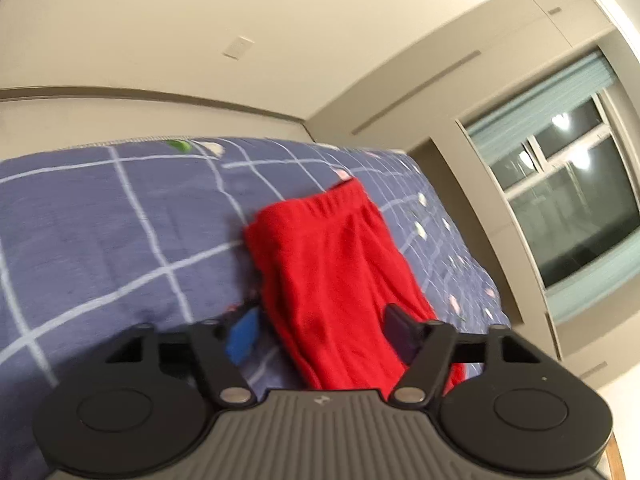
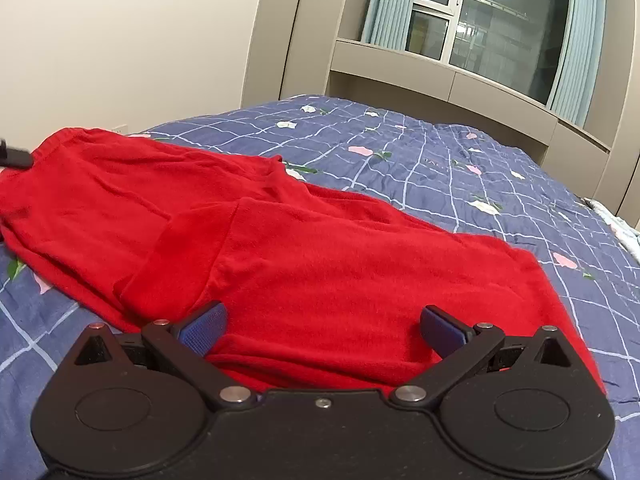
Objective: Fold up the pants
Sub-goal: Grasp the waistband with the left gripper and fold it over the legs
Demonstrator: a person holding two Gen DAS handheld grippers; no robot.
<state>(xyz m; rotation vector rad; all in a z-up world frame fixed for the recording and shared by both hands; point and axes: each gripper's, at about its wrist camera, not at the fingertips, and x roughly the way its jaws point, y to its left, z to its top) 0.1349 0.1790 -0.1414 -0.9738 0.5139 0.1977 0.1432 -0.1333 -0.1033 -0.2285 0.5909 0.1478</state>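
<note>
Fuzzy red fleece pants [image 2: 248,240] with an elastic gathered waistband lie rumpled on the blue grid-patterned quilted bed [image 2: 460,168], just ahead of both wide-open black tools, left [image 1: 320,334] and right [image 2: 322,330].

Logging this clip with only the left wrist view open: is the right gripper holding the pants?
Observer: No. The right gripper has its jaws open over the red pants, gripping nothing.
Operator: Which end is it over?
Observer: The leg end; the waistband lies far off to its left.
Operator: Do the pants lie flat there?
Observer: Not quite. A flap of cloth lies doubled over near the middle.
</note>
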